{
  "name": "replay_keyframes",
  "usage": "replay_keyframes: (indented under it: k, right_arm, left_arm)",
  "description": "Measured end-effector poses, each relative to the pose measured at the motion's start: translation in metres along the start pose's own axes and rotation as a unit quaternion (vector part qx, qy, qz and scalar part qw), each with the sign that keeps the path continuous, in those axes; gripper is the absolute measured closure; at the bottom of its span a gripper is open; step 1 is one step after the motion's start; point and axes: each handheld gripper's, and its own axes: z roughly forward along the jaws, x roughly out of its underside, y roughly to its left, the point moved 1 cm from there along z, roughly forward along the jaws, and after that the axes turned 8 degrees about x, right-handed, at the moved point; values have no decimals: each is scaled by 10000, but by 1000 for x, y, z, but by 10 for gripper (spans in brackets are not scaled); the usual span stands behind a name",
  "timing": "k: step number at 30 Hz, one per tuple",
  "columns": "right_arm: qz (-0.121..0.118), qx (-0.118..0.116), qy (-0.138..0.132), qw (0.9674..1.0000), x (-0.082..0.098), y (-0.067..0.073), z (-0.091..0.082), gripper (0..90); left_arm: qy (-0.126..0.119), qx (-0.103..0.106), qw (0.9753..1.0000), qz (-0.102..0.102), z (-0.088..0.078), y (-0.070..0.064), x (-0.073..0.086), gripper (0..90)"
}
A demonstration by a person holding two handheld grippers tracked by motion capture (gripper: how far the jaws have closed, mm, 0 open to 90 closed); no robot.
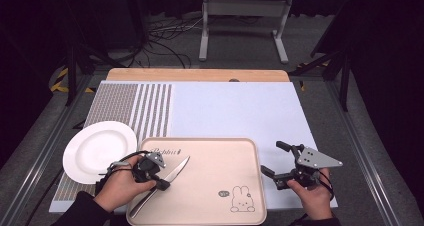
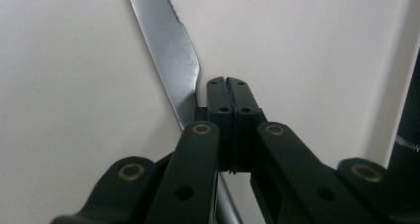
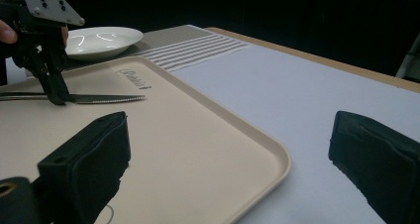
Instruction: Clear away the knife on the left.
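Diagonally across the beige tray [image 1: 220, 158] lies the knife [image 1: 176, 169], blade tip pointing up-right toward the tray's far side, handle toward the near-left corner. Left gripper [image 1: 161, 182] is clenched on it; right gripper [image 1: 274, 163] stands released over the tabletop [image 1: 240, 111].

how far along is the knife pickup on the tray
Early. The left hand-held gripper has shut on the table knife, which seems to still lie on the beige tray. The lift remains. The right hand-held gripper hangs open beside the tray; the white plate is bare.
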Motion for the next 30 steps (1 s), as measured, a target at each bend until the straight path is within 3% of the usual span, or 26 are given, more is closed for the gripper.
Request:
replay_keyframes:
  k: [30]
  right_arm:
    - [8, 41, 5, 10000, 1, -1, 0, 34]
  left_arm:
    - [-179, -200, 9988, -398, -20, 15, 25, 900]
